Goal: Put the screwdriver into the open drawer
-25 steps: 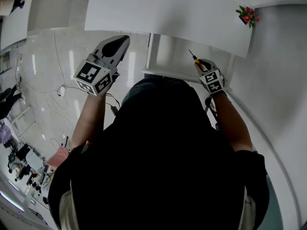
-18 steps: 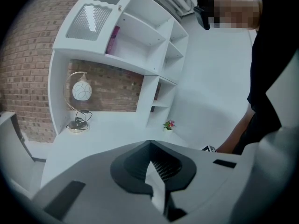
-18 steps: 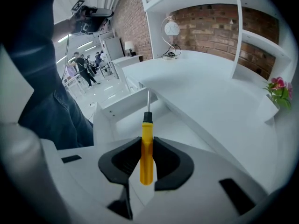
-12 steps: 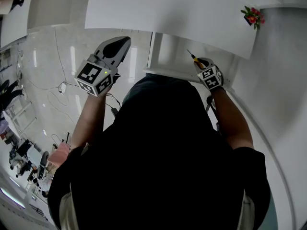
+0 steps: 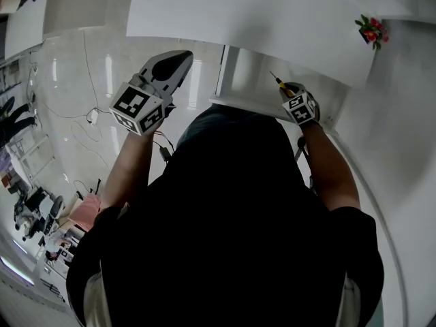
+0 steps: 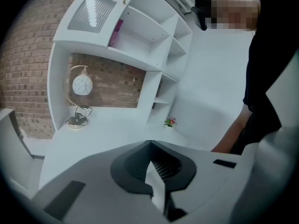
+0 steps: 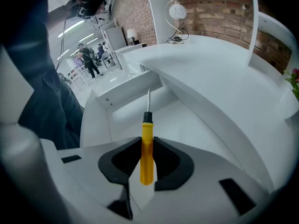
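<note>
Right gripper [image 7: 148,143] pinches the yellow screwdriver [image 7: 146,160] by its handle, shaft pointing forward over the open drawer [image 7: 187,120]. Left gripper [image 6: 150,148] is held up at the left, jaws pressed together, empty.

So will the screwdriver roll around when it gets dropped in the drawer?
Probably a little: the screwdriver has a round-looking handle and the drawer floor looks smooth. Its metal shaft should stay stiff.

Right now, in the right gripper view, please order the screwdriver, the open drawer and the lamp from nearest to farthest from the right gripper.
1. screwdriver: clamped between the jaws of the right gripper, pointing forward.
2. open drawer: just ahead, below the screwdriver's tip.
3. lamp: far back, on the desktop by the brick wall.
</note>
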A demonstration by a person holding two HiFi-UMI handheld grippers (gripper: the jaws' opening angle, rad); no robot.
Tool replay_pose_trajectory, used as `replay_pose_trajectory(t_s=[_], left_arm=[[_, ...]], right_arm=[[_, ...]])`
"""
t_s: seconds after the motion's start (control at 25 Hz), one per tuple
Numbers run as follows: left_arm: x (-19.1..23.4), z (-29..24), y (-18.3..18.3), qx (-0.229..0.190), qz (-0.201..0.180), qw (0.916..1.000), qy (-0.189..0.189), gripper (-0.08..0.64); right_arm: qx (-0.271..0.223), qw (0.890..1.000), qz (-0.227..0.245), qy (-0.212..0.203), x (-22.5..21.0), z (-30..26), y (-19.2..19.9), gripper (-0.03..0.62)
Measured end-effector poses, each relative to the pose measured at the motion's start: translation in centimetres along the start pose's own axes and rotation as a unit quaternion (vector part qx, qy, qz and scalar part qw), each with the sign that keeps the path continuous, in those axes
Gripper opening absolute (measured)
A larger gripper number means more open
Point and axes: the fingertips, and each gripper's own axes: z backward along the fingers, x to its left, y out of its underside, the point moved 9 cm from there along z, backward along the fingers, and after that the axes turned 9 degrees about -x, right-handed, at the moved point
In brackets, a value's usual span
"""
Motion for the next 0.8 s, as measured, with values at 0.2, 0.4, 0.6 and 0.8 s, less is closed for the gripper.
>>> replay_pose_trajectory(t_s=[0.2, 0.4, 0.6, 0.8], left_arm=[[0.2, -0.2, 0.3, 0.002, -0.003, 1.0000, 0.007, 0.014], [0.6, -0.2, 0.9, 0.000, 0.007, 0.9998, 0.017, 0.014], [0.7, -0.6, 1.7, 0.007, 0.014, 0.9996, 0.023, 0.014], [0.9, -0.8, 2.4, 0.008, 0.022, 0.9995, 0.021, 0.015]], right_arm=[[0.018, 1.000, 0.006, -0.004, -0.4, -1.1, 0.2, 0.087], [0.030, 1.000, -0.002, -0.008, -0.8, -2.5, 0.6, 0.087], [0.044, 0.999, -0.007, -0.009, -0.7, -4.0, 1.3, 0.087], [0.056, 0.998, -0.004, -0.013, -0.4, -5.1, 1.9, 0.086]])
